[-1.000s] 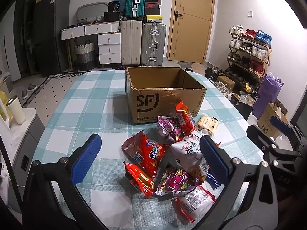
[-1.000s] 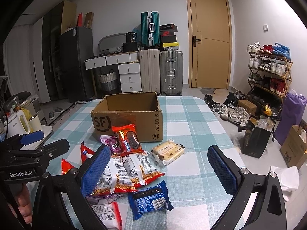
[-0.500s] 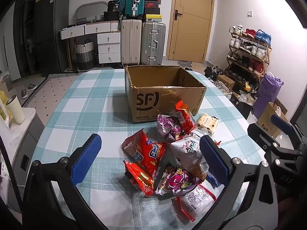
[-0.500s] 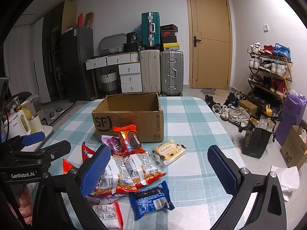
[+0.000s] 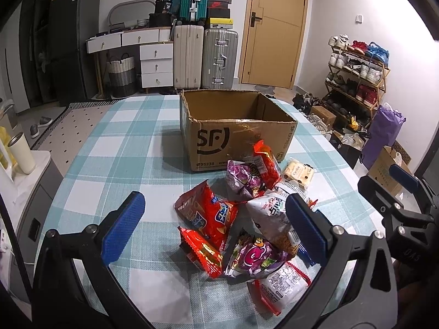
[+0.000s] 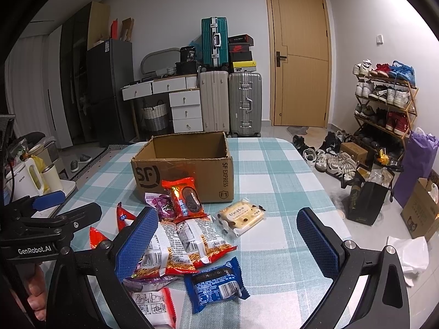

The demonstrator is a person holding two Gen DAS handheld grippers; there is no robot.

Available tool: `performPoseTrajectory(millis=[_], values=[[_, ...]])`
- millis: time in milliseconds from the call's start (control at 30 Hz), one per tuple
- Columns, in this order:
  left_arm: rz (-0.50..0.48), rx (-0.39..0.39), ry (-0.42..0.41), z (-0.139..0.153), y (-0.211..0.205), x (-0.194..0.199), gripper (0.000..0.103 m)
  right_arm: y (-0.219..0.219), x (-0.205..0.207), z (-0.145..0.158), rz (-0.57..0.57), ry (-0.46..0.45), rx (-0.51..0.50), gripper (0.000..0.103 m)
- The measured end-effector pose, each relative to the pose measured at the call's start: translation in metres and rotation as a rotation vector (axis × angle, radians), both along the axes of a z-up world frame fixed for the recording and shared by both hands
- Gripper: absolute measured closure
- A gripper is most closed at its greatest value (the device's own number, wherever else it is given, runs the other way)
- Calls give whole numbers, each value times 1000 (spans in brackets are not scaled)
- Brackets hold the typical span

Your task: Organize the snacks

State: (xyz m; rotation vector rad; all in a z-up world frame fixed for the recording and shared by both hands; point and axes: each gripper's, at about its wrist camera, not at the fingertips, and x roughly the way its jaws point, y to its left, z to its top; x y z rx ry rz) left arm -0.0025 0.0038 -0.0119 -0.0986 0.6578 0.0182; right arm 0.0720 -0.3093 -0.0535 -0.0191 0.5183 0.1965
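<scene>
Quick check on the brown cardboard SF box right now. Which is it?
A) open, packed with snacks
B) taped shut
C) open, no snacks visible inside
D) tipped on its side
C: the brown cardboard SF box stands upright with its top open and only bare inner walls showing, though its floor is hidden, while the snack packets, such as the blue foil packet, all lie on the checked tablecloth in front of it.

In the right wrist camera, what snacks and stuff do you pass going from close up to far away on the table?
Blue snack packet → pale cookie pack → red cookie packet → cardboard box.
</scene>
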Motion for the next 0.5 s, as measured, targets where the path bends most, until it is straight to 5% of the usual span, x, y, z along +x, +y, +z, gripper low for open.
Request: performPoseTrajectory(millis=[500], values=[[-31, -49, 43, -20, 16, 0, 1, 10, -2, -9, 11, 8, 4, 0]])
